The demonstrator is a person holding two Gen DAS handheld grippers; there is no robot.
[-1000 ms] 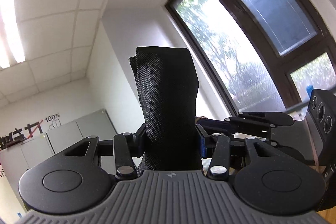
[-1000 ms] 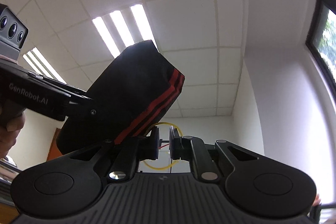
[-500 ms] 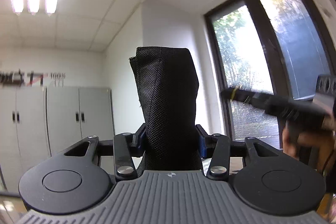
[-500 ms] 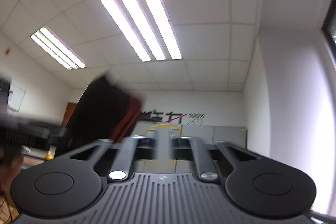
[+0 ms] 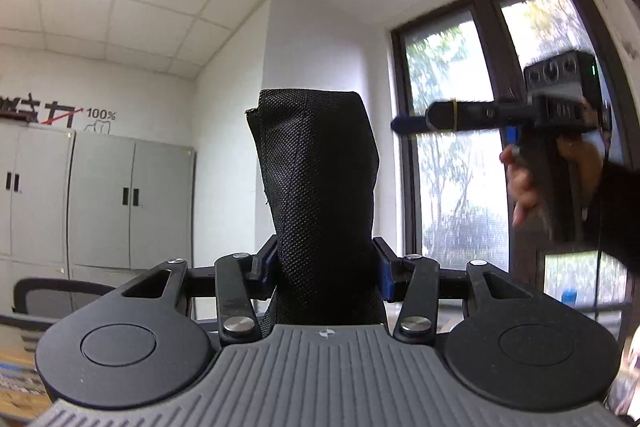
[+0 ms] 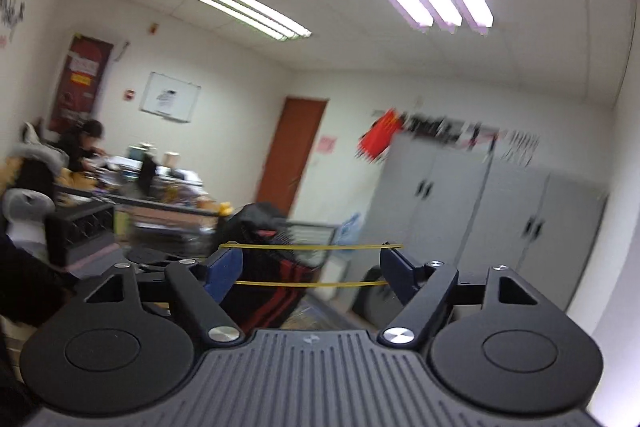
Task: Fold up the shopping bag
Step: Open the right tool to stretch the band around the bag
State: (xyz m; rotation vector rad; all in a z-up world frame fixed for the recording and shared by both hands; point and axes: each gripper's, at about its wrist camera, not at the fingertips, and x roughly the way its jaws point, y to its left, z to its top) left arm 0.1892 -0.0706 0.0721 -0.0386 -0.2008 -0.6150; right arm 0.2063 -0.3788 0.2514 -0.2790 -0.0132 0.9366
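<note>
My left gripper (image 5: 324, 261) is shut on the folded black shopping bag (image 5: 318, 187), which stands upright between its fingers and points at the ceiling. In the right wrist view the same bag (image 6: 266, 267) shows black with red stripes, low and just beyond the left finger. My right gripper (image 6: 310, 265) is open, with a yellow rubber band (image 6: 312, 246) stretched taut across its two fingertips. In the left wrist view the right gripper (image 5: 440, 117) is held in a hand at the right, apart from the bag.
Grey cabinets (image 5: 100, 199) line the far wall and a large window (image 5: 480, 147) is at the right. A desk with clutter and a seated person (image 6: 86, 147) lie to the left in the right wrist view. A brown door (image 6: 292, 151) is behind.
My right gripper has swung away from the bag, tilted down toward the room and opened, stretching the rubber band. My left gripper still holds the bag and has turned left.
</note>
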